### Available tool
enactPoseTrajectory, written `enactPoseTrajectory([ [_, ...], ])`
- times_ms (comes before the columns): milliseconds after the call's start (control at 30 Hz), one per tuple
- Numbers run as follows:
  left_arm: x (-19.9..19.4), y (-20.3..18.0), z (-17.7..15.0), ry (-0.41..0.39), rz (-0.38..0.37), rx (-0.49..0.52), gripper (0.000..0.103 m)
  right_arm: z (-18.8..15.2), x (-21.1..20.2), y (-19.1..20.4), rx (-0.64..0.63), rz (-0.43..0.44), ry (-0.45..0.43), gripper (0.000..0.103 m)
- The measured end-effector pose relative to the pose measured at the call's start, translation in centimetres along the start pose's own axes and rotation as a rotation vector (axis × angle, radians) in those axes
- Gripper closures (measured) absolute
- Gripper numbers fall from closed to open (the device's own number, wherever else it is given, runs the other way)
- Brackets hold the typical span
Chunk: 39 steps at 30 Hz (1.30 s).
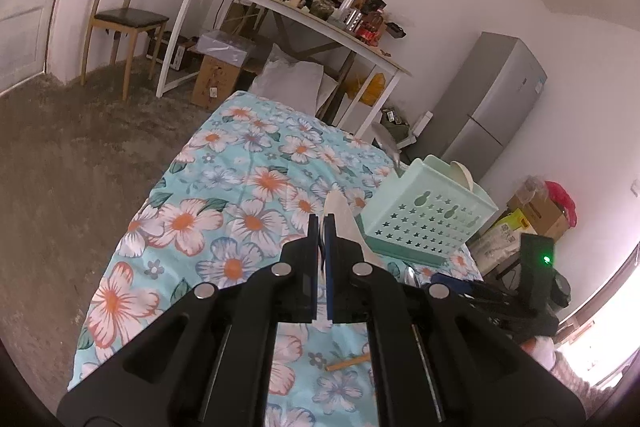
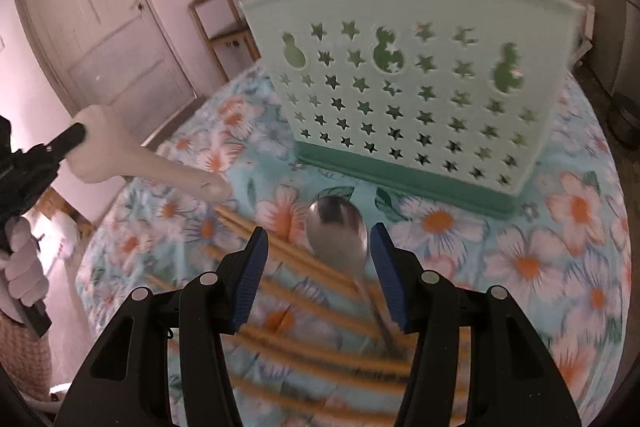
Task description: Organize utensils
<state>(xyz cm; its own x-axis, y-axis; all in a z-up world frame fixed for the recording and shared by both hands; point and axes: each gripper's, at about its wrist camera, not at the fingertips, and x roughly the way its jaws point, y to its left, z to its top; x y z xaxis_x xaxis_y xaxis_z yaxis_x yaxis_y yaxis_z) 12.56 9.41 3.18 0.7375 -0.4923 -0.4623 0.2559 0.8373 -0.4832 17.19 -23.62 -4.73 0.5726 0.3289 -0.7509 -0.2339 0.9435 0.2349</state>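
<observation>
The surface (image 1: 224, 187) wears a blue cloth with big flowers. To the left of the left gripper (image 1: 323, 223) its edge drops to a brown floor (image 1: 60, 163), with lots of open room there. Far ahead stand a chair (image 1: 120, 23), a white desk (image 1: 288, 15) full of small things, and a grey fridge (image 1: 488, 99) off to the right.

The left gripper is closed tight on a white spoon (image 1: 340, 215). The green rack (image 1: 428, 215) with star holes stands just ahead and to its right, near the surface's right edge. A steel spoon handle (image 1: 386, 143) and a white spoon bowl (image 1: 464, 173) poke out of its top.

Only the right view shows what lies under the right gripper (image 2: 318, 239). Its jaws stand apart and hold nothing. A steel spoon (image 2: 336, 227) lies between them, over a blurry heap of chopsticks (image 2: 304, 291) that runs back under the gripper. The rack is straight ahead, close. To the left, a gloved hand (image 2: 24, 267) holds the other gripper with the white spoon. A door (image 2: 100, 23) is behind it.
</observation>
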Motion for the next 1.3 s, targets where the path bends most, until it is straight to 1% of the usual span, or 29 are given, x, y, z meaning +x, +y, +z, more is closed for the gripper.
enactPoseTrajectory([
  [67,0.4,0.5,0.0,0.004,-0.005,-0.011,0.101,0.7,1.0,-0.3,-0.007,-0.02,0.029,0.051],
  [233,1.1,1.3,-0.2,0.015,-0.02,-0.031,0.101,1.3,3.3,-1.3,0.014,0.002,0.115,0.051],
  [367,1.4,1.6,-0.3,0.017,-0.025,-0.04,0.101,1.4,3.7,-1.0,-0.011,-0.012,0.129,0.051],
  [400,1.4,1.6,-0.3,0.018,-0.026,-0.043,0.101,1.4,3.7,-0.8,-0.024,-0.025,0.132,0.052],
  [433,1.5,1.7,-0.3,0.019,-0.027,-0.047,0.101,1.4,4.2,-0.2,-0.037,-0.035,0.135,0.058],
  [467,1.6,1.8,-0.4,0.019,-0.028,-0.048,0.101,1.3,4.3,0.1,-0.049,-0.042,0.137,0.061],
  [500,1.5,1.8,-0.3,0.019,-0.028,-0.048,0.101,1.2,4.1,0.3,-0.057,-0.046,0.137,0.066],
  [633,1.6,1.7,-0.4,0.016,-0.027,-0.042,0.101,1.4,3.6,0.9,-0.066,-0.065,0.111,0.066],
  [800,1.1,1.2,-0.3,-0.009,-0.028,-0.031,0.101,1.7,1.0,1.0,-0.065,-0.078,0.037,0.066],
  [967,0.1,-0.5,0.8,-0.061,-0.05,0.006,0.101,2.0,-3.6,0.8,-0.035,-0.073,-0.087,0.067],
  [1133,-0.6,-3.1,3.2,-0.156,-0.089,0.059,0.101,2.5,-7.7,0.2,0.005,-0.055,-0.205,0.068],
  [1300,0.1,-5.7,5.9,-0.226,-0.094,0.117,0.101,2.8,-12.0,-0.6,0.026,-0.024,-0.313,0.068],
])
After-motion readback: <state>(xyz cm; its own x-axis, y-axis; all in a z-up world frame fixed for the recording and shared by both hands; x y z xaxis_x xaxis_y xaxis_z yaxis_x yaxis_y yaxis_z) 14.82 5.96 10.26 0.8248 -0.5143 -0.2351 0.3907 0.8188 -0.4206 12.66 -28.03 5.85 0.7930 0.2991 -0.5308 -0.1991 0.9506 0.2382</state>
